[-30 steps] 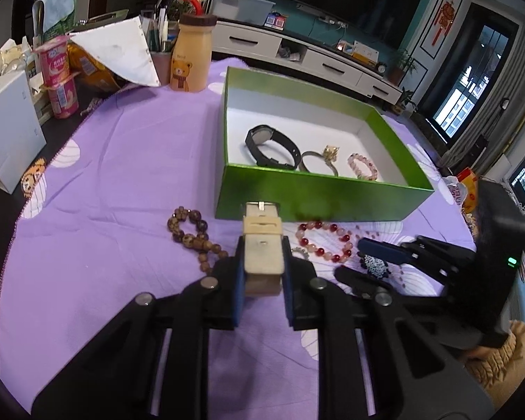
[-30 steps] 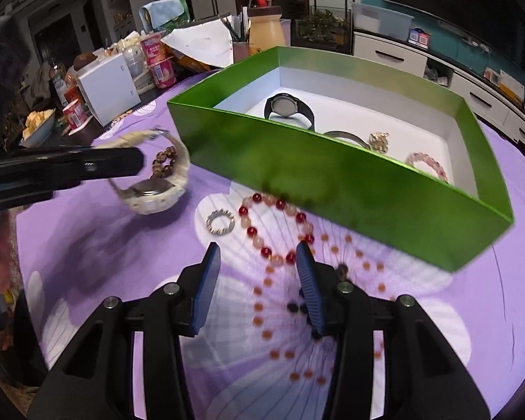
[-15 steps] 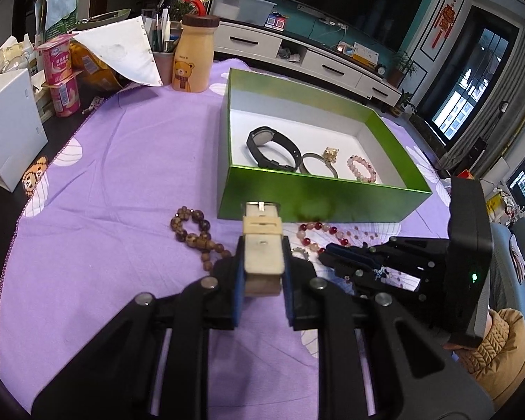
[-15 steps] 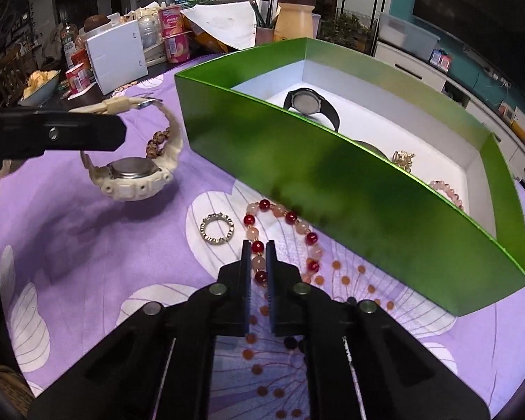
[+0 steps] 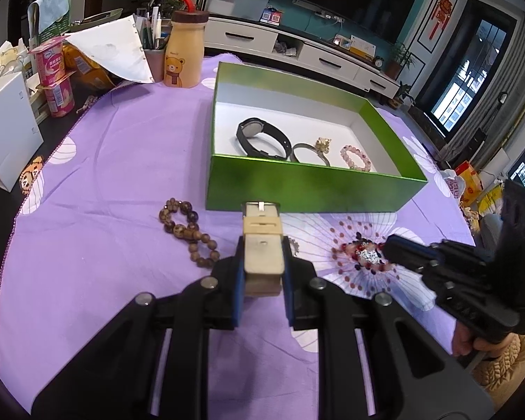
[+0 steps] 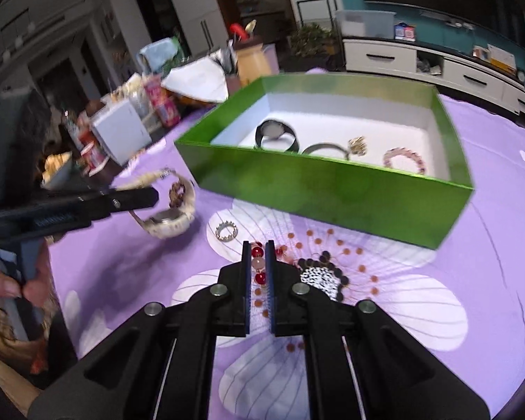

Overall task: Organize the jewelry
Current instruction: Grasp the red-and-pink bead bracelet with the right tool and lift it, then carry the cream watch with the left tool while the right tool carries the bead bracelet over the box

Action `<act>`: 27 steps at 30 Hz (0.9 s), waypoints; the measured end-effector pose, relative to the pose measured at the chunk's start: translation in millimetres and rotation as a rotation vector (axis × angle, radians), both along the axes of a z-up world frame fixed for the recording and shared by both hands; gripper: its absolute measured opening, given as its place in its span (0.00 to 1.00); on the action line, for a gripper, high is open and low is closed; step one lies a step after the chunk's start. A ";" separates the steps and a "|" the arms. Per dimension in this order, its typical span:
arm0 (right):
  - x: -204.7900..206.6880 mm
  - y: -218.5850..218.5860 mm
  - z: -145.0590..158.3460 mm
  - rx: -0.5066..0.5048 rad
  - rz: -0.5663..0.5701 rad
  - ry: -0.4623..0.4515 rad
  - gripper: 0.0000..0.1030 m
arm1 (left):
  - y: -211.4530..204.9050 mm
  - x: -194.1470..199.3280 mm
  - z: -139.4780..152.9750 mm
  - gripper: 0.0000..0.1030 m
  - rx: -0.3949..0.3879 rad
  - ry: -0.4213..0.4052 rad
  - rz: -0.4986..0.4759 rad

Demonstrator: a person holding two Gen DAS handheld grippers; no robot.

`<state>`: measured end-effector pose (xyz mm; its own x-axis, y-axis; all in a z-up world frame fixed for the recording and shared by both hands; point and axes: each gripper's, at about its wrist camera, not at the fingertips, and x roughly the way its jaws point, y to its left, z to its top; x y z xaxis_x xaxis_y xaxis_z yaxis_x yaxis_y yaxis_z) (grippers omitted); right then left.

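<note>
On a purple flowered cloth [image 5: 105,217] sits an open green box [image 5: 308,185], its long axis running left to right across the near scene. Inside lie four pieces in a row: one black watch [image 5: 260,138] at the left, one dark bangle [image 5: 306,152], one small gold ornament [image 5: 322,144] and one pink bead bracelet [image 5: 355,157] at the right.

The left gripper [image 5: 262,262] is clamped on the strap of one cream watch [image 5: 262,241]. The strap's long axis points straight away, toward the near wall of the box, with its buckle end farthest out. In the right wrist view the watch's case hangs below the gripper, just above the cloth, left of the box.

The right gripper [image 6: 259,273] is closed on one red and pink bead bracelet [image 6: 258,262], near the box's front wall and over a printed flower. Three beads show between its pads, lined up along the fingers.

On the cloth itself lie one brown wooden bead bracelet [image 5: 189,232], left of the cream watch, and one small silver ring [image 6: 226,231], between the two grippers.
</note>
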<state>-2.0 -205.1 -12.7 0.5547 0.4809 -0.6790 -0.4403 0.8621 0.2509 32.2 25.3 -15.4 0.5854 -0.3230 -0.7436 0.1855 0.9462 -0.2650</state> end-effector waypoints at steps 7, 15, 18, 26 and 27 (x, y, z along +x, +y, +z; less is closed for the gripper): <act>-15.3 -17.3 15.0 0.015 -0.043 -0.038 0.07 | -8.4 -5.7 5.4 0.17 0.021 -0.005 -0.011; -25.2 -30.9 32.3 0.038 -0.071 -0.084 0.07 | -16.7 -10.1 13.3 0.17 0.041 -0.016 -0.027; -27.6 -34.5 38.8 0.046 -0.077 -0.104 0.07 | -20.7 -11.4 16.3 0.17 0.049 -0.021 -0.033; -31.0 -46.5 58.1 0.063 -0.096 -0.150 0.07 | -31.9 -11.6 25.5 0.17 0.071 -0.037 -0.049; -31.3 -47.5 59.8 0.063 -0.097 -0.154 0.07 | -33.5 -11.2 26.9 0.17 0.074 -0.040 -0.051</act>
